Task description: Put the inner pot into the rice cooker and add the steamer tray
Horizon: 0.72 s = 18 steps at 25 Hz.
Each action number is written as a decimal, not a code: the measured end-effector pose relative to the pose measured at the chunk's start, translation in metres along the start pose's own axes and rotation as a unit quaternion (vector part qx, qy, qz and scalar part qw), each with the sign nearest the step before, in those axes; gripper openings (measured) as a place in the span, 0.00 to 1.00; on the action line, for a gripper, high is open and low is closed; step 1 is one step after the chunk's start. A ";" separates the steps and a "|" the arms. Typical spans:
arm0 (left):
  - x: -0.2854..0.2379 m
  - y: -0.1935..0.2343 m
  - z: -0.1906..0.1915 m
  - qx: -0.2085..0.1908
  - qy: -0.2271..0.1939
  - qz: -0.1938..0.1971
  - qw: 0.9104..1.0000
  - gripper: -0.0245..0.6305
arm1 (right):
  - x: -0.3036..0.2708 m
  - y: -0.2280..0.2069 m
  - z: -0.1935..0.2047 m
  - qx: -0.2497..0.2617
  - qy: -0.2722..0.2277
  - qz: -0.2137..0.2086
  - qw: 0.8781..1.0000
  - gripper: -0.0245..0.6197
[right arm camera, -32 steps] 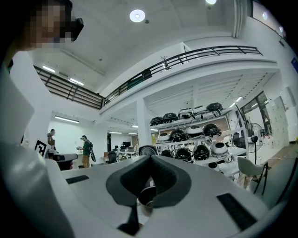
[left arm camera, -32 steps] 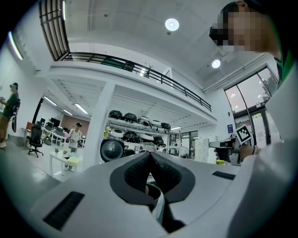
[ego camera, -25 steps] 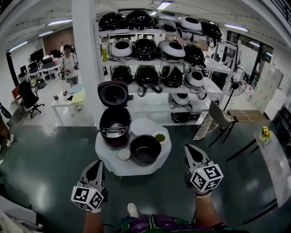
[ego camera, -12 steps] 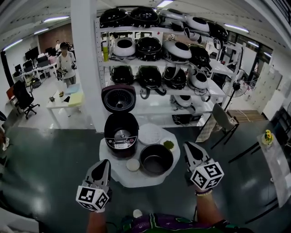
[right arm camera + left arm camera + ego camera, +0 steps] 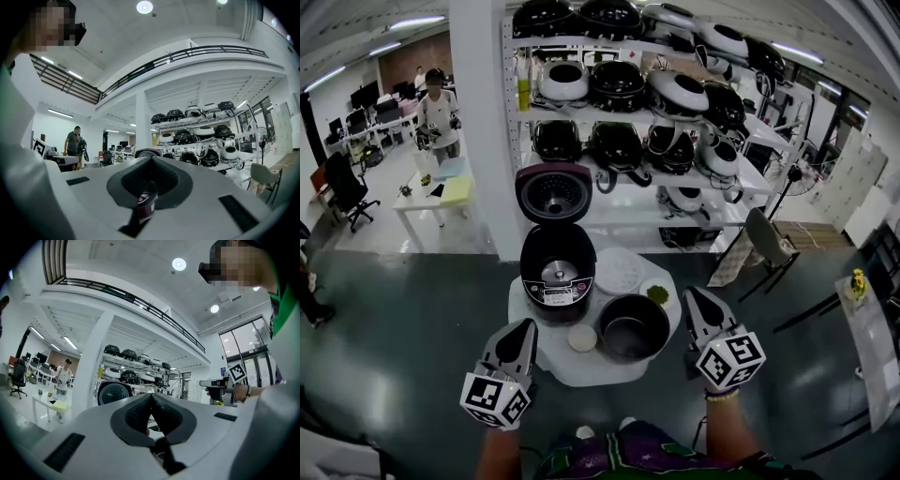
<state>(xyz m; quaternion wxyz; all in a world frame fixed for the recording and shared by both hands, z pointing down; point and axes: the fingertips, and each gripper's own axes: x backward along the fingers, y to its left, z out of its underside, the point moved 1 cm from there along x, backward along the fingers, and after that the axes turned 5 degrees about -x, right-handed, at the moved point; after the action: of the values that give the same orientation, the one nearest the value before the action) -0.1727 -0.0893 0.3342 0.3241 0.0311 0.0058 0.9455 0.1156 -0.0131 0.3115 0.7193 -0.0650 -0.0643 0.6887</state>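
The cooker (image 5: pixel 557 277) stands on a round white surface (image 5: pixel 567 366) with its lid (image 5: pixel 553 193) raised upright at its back, and its inside has no pot in it. The pot (image 5: pixel 632 328), dark and empty, sits on the surface just beside the cooker, to its right and nearer to the person. The white tray (image 5: pixel 619 271) lies flat directly right of the cooker, close to its side. A small bowl (image 5: pixel 656 294) with something green in it stands further right of the cooker, past the tray. A small white dish (image 5: pixel 581 337) lies just in front of the cooker. The left gripper (image 5: pixel 528 326) is in the air in front of the cooker and a little to its left; its jaws are pressed together with nothing between them. The right gripper (image 5: pixel 692 296) is well to the right of the cooker, beyond the pot, and its jaws are also closed and empty. Behind the cooker, a shelf (image 5: pixel 623 141) carries many other cookers.
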 end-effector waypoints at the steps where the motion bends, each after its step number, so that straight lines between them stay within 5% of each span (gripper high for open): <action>1: -0.001 0.002 -0.001 0.000 -0.001 0.000 1.000 0.07 | -0.003 0.001 -0.001 0.000 -0.003 -0.001 1.000 0.05; 3: -0.003 0.004 -0.002 0.000 -0.003 0.002 1.000 0.07 | -0.010 0.004 -0.002 0.001 -0.005 -0.010 1.000 0.08; 7: -0.005 0.006 -0.002 0.000 -0.005 0.010 1.000 0.07 | -0.020 0.011 0.000 0.001 -0.003 -0.031 1.000 0.32; 12: -0.006 -0.002 0.006 -0.007 0.001 0.030 1.000 0.07 | -0.022 0.013 0.016 0.005 0.016 -0.047 0.999 0.80; 18: -0.013 -0.016 0.023 0.007 0.011 0.046 0.999 0.07 | -0.018 0.002 0.052 0.016 0.064 -0.045 0.997 0.91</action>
<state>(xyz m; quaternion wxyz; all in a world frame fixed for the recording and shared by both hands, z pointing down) -0.1513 -0.0843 0.3558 0.2796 0.0230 0.0147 0.9597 0.1029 -0.0307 0.3621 0.7531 -0.0945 -0.0097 0.6510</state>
